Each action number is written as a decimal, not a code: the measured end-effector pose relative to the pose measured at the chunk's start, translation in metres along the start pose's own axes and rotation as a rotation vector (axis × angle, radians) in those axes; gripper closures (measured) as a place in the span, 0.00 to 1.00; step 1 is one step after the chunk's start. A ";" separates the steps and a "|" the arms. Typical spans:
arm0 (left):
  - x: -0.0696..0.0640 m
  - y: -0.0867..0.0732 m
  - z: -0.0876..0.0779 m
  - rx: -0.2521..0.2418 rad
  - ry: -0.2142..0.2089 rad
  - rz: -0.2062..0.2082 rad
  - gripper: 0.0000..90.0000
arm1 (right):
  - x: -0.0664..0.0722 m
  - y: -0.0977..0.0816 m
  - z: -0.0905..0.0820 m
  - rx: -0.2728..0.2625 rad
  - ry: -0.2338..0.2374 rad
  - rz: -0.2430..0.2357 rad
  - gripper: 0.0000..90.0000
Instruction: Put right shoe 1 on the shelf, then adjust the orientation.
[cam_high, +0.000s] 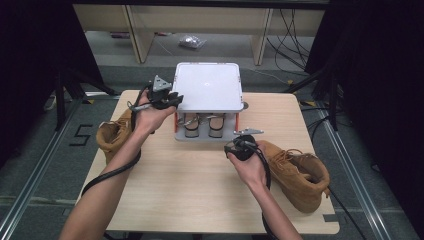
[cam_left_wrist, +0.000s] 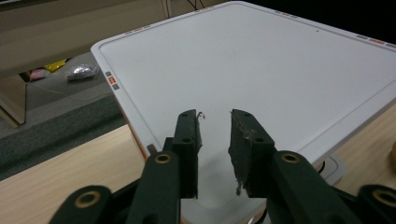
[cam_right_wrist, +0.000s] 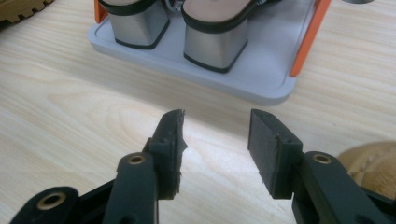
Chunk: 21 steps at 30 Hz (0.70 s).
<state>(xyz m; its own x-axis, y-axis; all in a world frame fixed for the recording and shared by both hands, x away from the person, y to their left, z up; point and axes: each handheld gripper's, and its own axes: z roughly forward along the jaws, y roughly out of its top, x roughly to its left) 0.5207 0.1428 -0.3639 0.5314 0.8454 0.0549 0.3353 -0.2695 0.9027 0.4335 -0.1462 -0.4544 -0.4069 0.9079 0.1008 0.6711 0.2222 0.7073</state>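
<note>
Right gripper (cam_high: 243, 145), jaws parted and empty, sits just left of the right boot (cam_high: 295, 172), whose long axis runs toward the table's near-right corner; left gripper (cam_high: 167, 98), also parted and empty, hovers over the rack (cam_high: 207, 86).

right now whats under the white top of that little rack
Under the white top, two block-heeled shoes stand side by side on the grey bottom shelf, heels facing the person. Their fronts are hidden under the top.

Each black hand-held gripper (cam_high: 167, 100) has brass rivets, a thick trailing cable and grey triangular plate.
</note>
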 end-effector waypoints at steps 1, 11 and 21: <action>0.001 -0.001 -0.003 0.002 0.005 0.000 0.74 | 0.000 -0.002 -0.001 -0.010 0.007 0.000 0.64; 0.018 -0.013 -0.038 0.012 0.054 -0.008 0.62 | 0.001 -0.017 -0.011 -0.048 0.038 -0.020 0.65; 0.036 -0.027 -0.072 0.020 0.100 -0.071 0.58 | 0.000 -0.030 -0.021 -0.075 0.029 -0.045 0.64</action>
<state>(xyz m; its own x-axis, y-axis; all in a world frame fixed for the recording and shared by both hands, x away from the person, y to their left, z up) 0.4743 0.2136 -0.3556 0.4261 0.9041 0.0341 0.3855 -0.2155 0.8972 0.4002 -0.1599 -0.4611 -0.4540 0.8867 0.0873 0.6041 0.2343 0.7617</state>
